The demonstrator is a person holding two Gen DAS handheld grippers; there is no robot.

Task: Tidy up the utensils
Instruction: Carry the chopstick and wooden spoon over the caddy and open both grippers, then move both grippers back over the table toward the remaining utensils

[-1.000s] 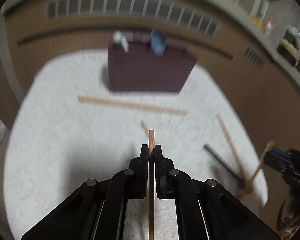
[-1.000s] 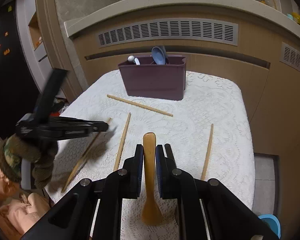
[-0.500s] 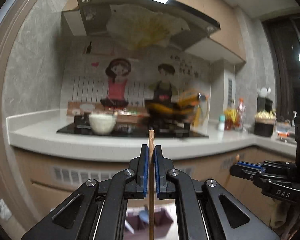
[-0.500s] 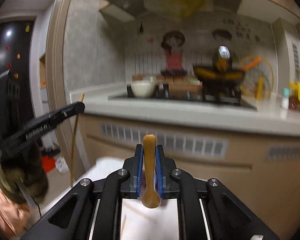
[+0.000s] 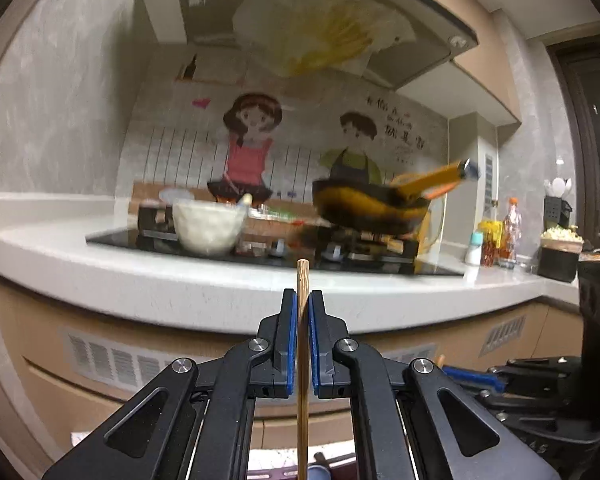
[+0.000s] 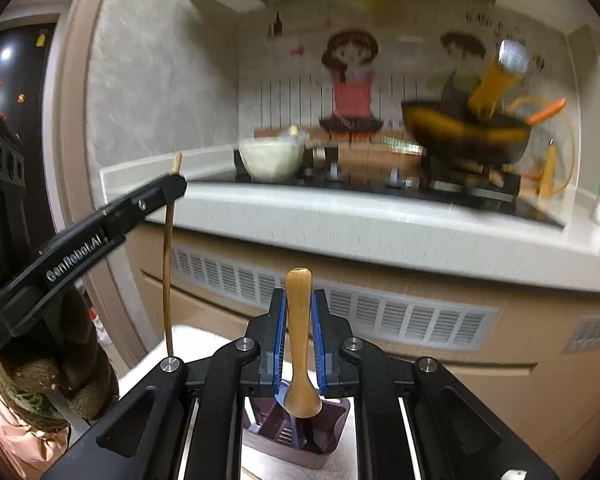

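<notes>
Right wrist view: the left gripper (image 6: 176, 184), lettered "GenRobot.AI", pinches an upright chopstick (image 6: 167, 264). The right gripper (image 6: 298, 300) clamps a wooden spoon (image 6: 299, 344), bowl down, above the open purple utensil holder (image 6: 300, 440) on the white worktop (image 6: 260, 468).

A purple utensil holder (image 6: 300, 436) stands on the white-clothed table (image 6: 188, 340).

White bowl (image 5: 206, 227), dark wok (image 5: 369, 208) on stove; bottles (image 5: 499, 236) right.
</notes>
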